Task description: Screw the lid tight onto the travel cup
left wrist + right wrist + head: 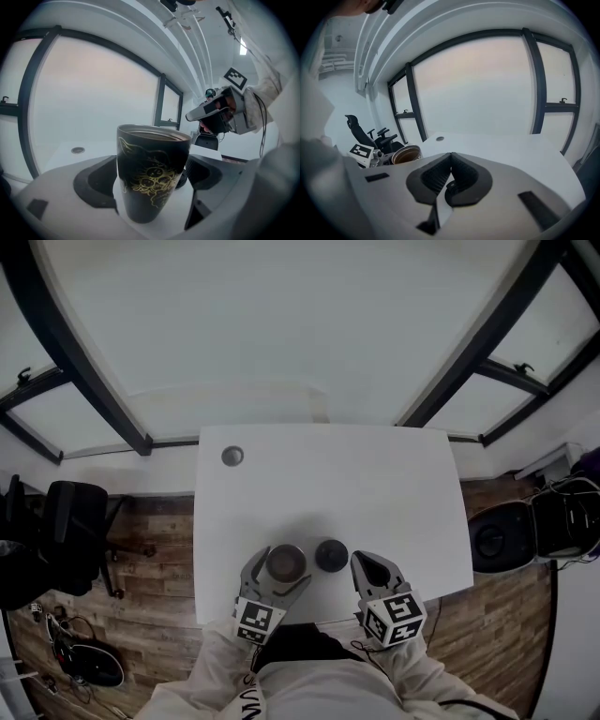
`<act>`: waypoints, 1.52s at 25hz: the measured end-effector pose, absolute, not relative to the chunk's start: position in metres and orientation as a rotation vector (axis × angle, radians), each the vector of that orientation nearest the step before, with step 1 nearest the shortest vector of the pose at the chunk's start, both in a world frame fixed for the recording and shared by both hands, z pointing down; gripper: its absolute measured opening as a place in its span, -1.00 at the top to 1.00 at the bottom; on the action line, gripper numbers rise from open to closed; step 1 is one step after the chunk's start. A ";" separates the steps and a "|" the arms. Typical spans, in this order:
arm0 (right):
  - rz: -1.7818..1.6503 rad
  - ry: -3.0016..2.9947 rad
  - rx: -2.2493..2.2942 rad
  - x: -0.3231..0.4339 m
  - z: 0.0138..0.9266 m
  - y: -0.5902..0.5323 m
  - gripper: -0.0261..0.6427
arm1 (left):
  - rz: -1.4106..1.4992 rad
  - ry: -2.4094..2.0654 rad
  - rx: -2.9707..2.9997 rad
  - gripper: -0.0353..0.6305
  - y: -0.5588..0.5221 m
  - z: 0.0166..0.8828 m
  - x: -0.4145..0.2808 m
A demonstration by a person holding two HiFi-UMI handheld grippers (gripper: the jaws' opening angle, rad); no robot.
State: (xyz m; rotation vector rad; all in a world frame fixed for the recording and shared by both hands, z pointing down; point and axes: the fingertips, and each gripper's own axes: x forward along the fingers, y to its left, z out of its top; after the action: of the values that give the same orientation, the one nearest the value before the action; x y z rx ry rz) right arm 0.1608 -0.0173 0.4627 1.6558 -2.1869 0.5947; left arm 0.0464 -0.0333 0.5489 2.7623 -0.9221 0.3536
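At 6 o'clock on the counter, the left gripper has its jaws wide on either side of the travel cup, without pressing it. The cup looks stiff, smooth and tapered, so probably slippery; best gripped mid-body. At 5 o'clock the right gripper has its jaws closed on nothing. The lid lies just at the cup's 3 o'clock, its threads unseen.

On the desk, near its front edge, the cup stands between the fingers of the left gripper. The lid lies just right of the cup, and the right gripper is right of the lid.
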 end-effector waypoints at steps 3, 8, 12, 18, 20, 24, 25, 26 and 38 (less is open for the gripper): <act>0.606 -2.172 1.640 0.162 0.470 -0.017 0.86 | 0.330 -0.931 2.759 -0.50 -0.036 0.549 0.050; 0.618 -2.154 1.627 0.163 0.477 -0.013 0.86 | 0.337 -0.946 2.761 -0.49 -0.034 0.553 0.049; 0.635 -2.098 1.581 0.166 0.498 -0.014 0.86 | 0.330 -0.981 2.772 -0.36 -0.037 0.554 0.045; 0.666 -2.014 1.342 0.165 0.547 -0.011 0.54 | 0.324 -0.984 2.778 -0.35 -0.035 0.552 0.046; 0.665 -1.994 1.263 0.162 0.560 -0.014 0.34 | 0.324 -0.985 2.777 -0.35 -0.036 0.552 0.046; 0.660 -1.944 1.114 0.152 0.585 -0.019 -0.05 | 0.326 -0.989 2.772 -0.35 -0.036 0.552 0.044; 0.655 -1.935 1.080 0.149 0.590 -0.018 -0.12 | 0.329 -0.988 2.770 -0.35 -0.036 0.552 0.044; 0.648 -1.930 1.049 0.145 0.595 -0.018 -0.18 | 0.332 -0.986 2.769 -0.35 -0.035 0.551 0.044; 0.600 -1.817 0.835 0.136 0.647 -0.021 -0.31 | 0.343 -0.970 2.767 -0.35 -0.031 0.552 0.043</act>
State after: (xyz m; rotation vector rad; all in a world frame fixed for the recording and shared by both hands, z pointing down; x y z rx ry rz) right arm 0.1360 -0.0206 0.6472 0.8348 -1.8171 0.6005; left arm 0.0431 -0.0314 0.5521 2.7668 -0.9701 0.3425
